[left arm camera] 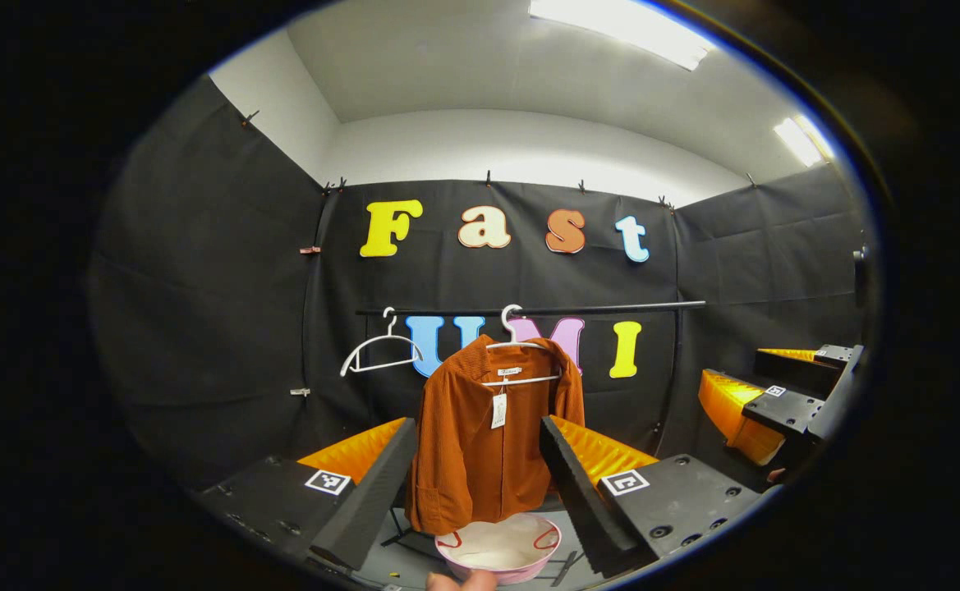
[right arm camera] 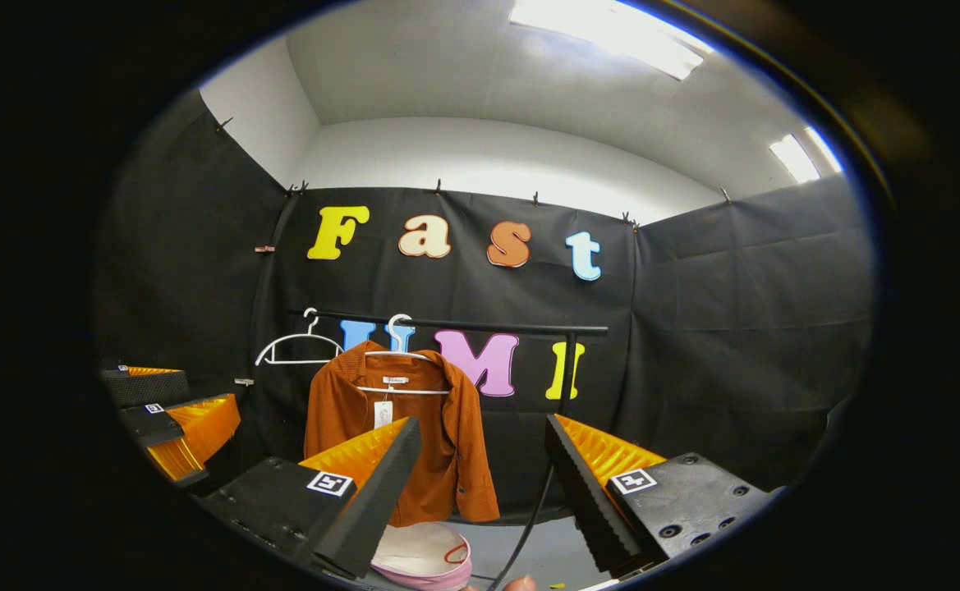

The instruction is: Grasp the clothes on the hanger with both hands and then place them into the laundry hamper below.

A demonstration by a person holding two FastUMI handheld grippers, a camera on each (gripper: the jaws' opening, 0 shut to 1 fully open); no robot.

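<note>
Rail spanning the back wall, carrying all hung items clear of the floor. Shirt draped on its hanger, front facing the claws, hem hanging directly over the hamper so a release drops it in. Spare hanger bare, to one side. Left claw spread wide, framing the shirt but well short of it. Right claw likewise spread, shirt off toward its left finger; hamper below. Grasp not yet begun.
</note>
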